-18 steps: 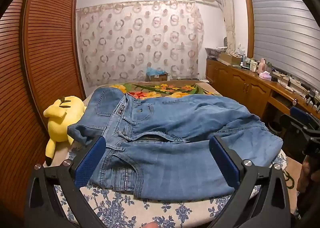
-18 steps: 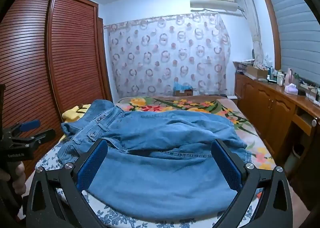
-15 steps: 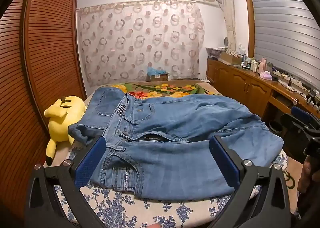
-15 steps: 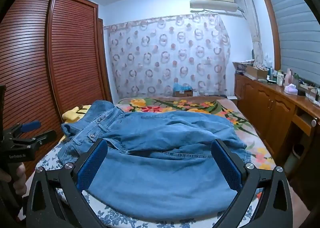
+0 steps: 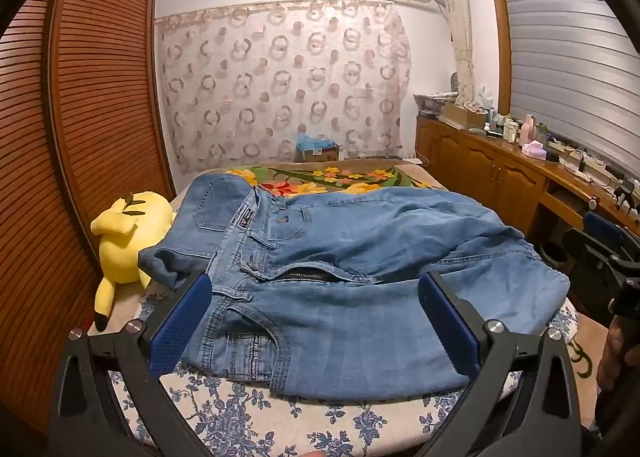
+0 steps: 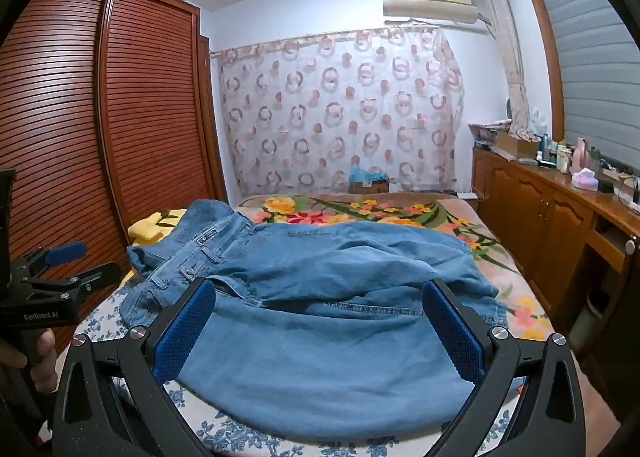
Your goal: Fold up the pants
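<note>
Right now your left hand-held gripper [image 5: 314,321] and your right hand-held gripper [image 6: 320,327] both stand spread wide, pinching nothing, hovering just short of the jeans [image 5: 360,289]. You have them lying rumpled across the near end of the bed [image 5: 248,421], waistband toward the yellow plush toy [image 5: 128,233].

**Readable text in the room**

The left gripper [image 6: 86,267], seen from the right wrist view, carried white lettering on its black body that read "GenRobot.AI". A strip on the front pocket of the jeans [image 5: 352,297] bore small print, too fine to read beyond scattered letters.
</note>
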`<action>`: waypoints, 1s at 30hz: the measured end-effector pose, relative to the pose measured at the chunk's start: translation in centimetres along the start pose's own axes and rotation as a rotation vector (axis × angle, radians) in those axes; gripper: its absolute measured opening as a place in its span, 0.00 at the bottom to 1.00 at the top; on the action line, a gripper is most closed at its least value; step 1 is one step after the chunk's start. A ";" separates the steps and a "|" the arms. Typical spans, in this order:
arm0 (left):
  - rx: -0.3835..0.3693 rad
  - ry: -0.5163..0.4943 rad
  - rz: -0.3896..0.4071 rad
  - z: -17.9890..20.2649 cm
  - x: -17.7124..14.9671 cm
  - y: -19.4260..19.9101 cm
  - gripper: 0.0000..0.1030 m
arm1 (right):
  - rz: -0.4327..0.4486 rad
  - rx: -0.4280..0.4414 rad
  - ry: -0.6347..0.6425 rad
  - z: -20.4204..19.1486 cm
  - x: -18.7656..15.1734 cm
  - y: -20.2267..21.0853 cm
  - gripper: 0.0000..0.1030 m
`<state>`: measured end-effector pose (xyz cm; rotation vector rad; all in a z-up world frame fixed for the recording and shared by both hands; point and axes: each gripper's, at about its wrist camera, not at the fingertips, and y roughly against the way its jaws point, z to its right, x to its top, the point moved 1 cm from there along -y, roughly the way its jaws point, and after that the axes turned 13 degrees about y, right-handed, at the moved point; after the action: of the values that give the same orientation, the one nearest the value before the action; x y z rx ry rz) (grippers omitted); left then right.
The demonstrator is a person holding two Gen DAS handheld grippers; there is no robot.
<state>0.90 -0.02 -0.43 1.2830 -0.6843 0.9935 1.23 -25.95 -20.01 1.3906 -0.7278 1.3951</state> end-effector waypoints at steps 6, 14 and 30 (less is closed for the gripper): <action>-0.002 0.000 0.000 0.0 0.0 0.0 1.00 | 0.000 -0.002 0.000 0.0 0.0 0.0 1.00; 0.000 -0.002 0.001 0.0 0.0 0.0 1.00 | 0.003 -0.004 -0.002 -0.2 0.0 0.1 1.00; 0.001 -0.004 0.004 0.0 0.0 0.0 1.00 | 0.006 -0.002 -0.004 -0.2 0.0 0.1 1.00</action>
<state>0.88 -0.01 -0.40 1.2849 -0.6897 0.9954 1.10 -25.78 -20.01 1.3910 -0.7371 1.3960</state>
